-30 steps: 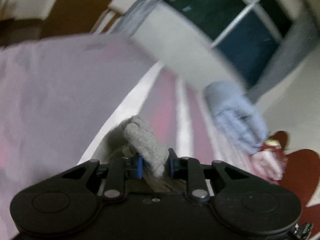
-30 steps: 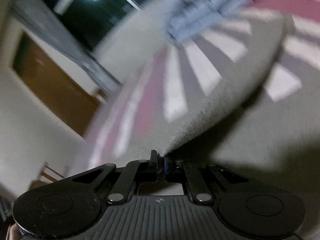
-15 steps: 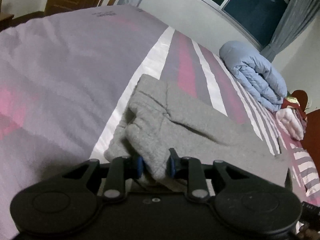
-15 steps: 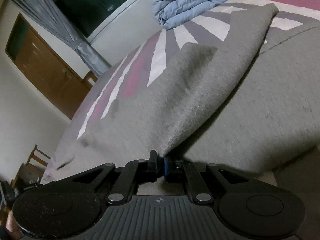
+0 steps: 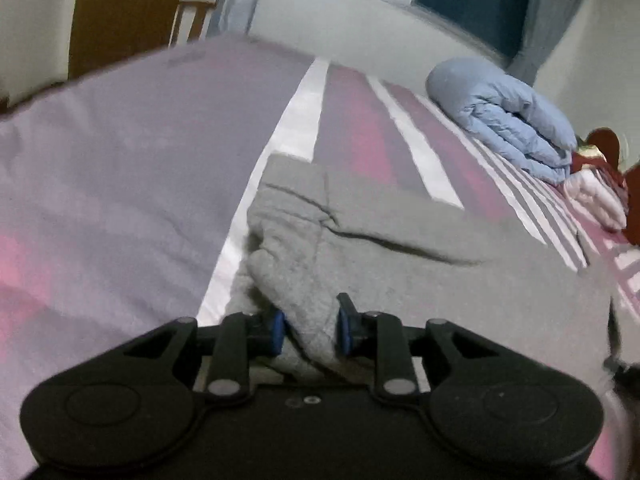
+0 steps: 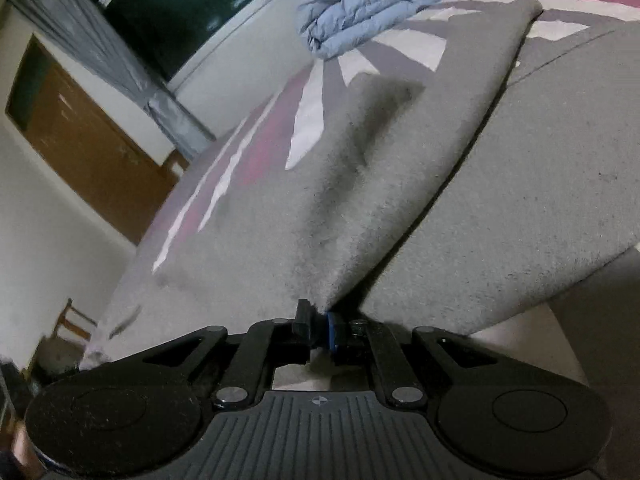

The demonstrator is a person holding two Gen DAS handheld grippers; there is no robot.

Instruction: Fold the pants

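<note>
My left tool point(image 5: 310, 330) is closed on a thick bunched fold of the grey fleece pants point(image 5: 400, 264); the cloth fills the gap between its 2 blue-padded fingers point(image 5: 277, 330) and rises in front of them as a rounded lump. My right tool point(image 6: 317, 326) is also closed on the same grey fleece pants point(image 6: 520, 200), but here only a thin edge of cloth is pinched, and the 2 fingers are almost together. From this pinch the cloth goes away from the tool as a raised ridge, with a dark fold line on its right side.

In the left wrist view the pants lie spread on the bed with the striped sheet point(image 5: 120, 184), in lilac, pink, white and dark purple stripes. The cloth has some wrinkles near my left tool and becomes flatter toward the right. In the right wrist view the pants cover most of the near part of the bed point(image 6: 264, 148).

Farther on the bed, well apart from the pants, lies a rolled light blue quilted duvet point(image 5: 508, 120), close to the white wall. Just beside it is a pale pink folded cloth point(image 5: 596, 196). Behind the bed I see a dark window point(image 6: 176, 12) with grey curtains point(image 6: 120, 64), a brown wooden door point(image 6: 92, 148) and a wooden chair point(image 5: 192, 20).
</note>
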